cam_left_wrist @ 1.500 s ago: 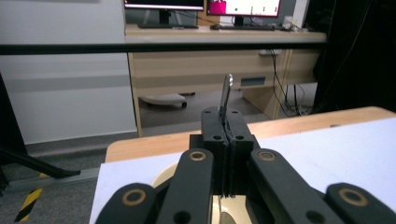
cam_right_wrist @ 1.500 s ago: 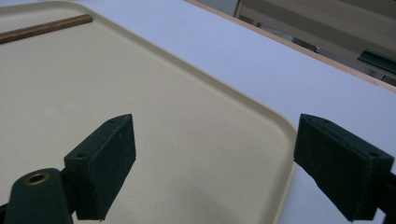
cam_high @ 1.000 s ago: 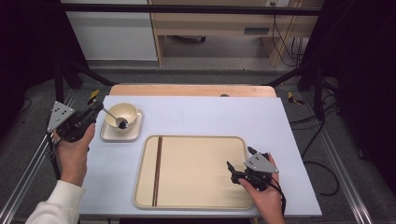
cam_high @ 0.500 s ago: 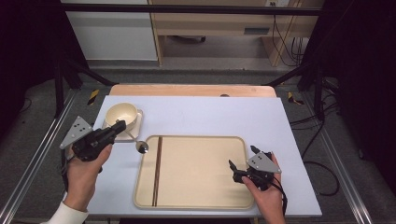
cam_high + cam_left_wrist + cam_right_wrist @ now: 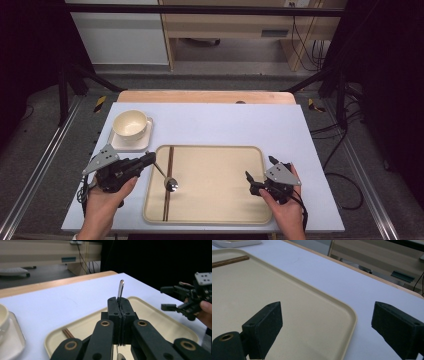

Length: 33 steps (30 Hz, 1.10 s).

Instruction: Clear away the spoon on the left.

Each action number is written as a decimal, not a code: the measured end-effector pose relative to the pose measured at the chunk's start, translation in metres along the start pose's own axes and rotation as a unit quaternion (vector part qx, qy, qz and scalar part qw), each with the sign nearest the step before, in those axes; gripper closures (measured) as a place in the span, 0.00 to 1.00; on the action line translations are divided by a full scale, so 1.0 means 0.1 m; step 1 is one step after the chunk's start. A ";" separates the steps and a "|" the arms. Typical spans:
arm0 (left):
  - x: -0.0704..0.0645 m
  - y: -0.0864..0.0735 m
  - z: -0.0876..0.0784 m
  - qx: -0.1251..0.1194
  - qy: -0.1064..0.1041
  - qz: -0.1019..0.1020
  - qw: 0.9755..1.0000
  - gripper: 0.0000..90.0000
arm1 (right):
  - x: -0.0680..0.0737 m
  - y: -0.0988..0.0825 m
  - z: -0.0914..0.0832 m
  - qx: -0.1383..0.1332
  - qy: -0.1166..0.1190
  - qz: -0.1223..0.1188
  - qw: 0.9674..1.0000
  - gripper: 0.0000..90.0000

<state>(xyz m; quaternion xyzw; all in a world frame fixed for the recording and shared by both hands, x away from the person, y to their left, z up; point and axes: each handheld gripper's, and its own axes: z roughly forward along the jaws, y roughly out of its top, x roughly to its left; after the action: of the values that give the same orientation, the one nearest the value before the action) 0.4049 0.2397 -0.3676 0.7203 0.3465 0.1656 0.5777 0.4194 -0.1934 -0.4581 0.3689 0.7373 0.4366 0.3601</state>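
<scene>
Left gripper (image 5: pixel 150 161) is clamping a metal spoon (image 5: pixel 165 177) by the handle, bowl hanging over the left part of the beige tray (image 5: pixel 220 210) beside the chopsticks (image 5: pixel 168 180), while right gripper (image 5: pixel 257 176) is resting at the tray's right edge, jaws apart and holding nothing.

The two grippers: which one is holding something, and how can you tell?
The left gripper: its fingers are pressed shut on a metal spoon, whose bowl hangs over the tray. The right gripper has its fingers spread apart, with nothing between them.
</scene>
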 end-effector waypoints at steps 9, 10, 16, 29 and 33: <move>-0.11 -0.14 0.03 0.033 -0.034 -0.018 0.999 0.99 | 0.01 0.00 0.01 0.003 0.001 -0.001 1.000 0.11; -0.13 -0.15 0.03 0.037 -0.040 -0.020 0.998 0.99 | 0.01 0.00 0.01 0.003 0.002 -0.002 1.000 0.11; -0.22 -0.17 0.09 0.060 -0.055 -0.012 0.997 0.99 | 0.01 0.00 0.01 0.005 0.003 0.001 1.000 0.11; -0.12 -0.08 0.60 0.112 -0.050 0.035 0.992 0.90 | 0.00 -0.01 0.02 0.010 0.005 0.001 1.000 0.11; -0.06 -0.09 0.80 0.132 -0.039 0.053 0.989 0.86 | 0.00 -0.01 0.02 0.010 0.005 0.000 1.000 0.11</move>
<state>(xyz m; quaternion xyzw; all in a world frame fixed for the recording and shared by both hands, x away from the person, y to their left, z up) 0.4487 0.1789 -0.3968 0.8136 0.3041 0.1202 0.4808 0.4207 -0.1930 -0.4593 0.3707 0.7435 0.4306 0.3527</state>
